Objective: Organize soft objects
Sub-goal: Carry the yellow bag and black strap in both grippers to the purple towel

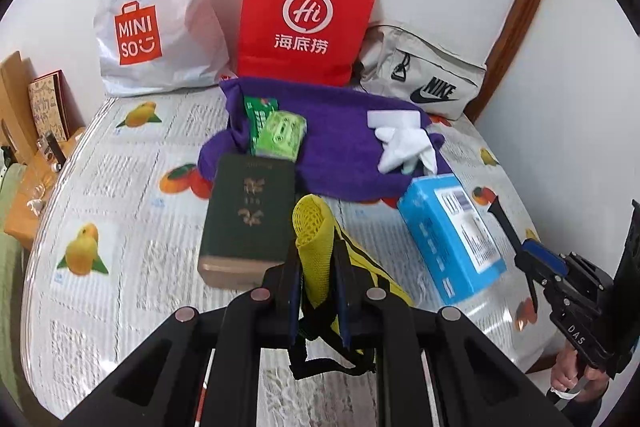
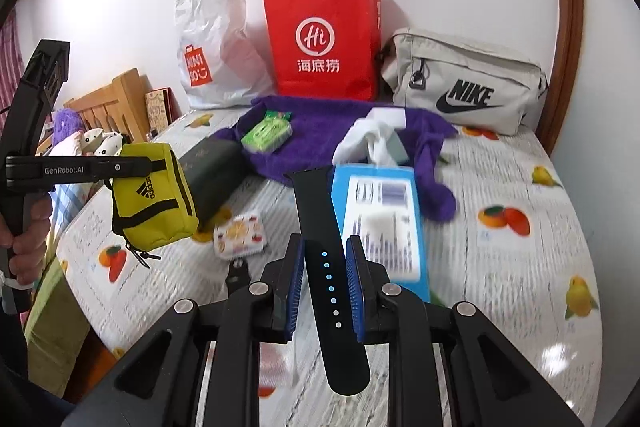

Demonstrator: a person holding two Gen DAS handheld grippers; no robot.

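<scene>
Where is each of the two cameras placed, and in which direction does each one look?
Left wrist view: sits on the left hand-held gripper, looks down along its fingers, shut on the yellow pouch; the right hand-held gripper and a hand show at right.
Right wrist view: sits on the right hand-held gripper, looks down along its fingers, shut on the black watch strap; the left hand-held gripper and hand show at left.
Both share the red paper bag, purple towel, blue box and Nike bag.

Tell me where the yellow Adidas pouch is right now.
The yellow Adidas pouch is off the table, clamped in the left gripper; in the right wrist view it hangs at the left, in front of the dark green book.
</scene>
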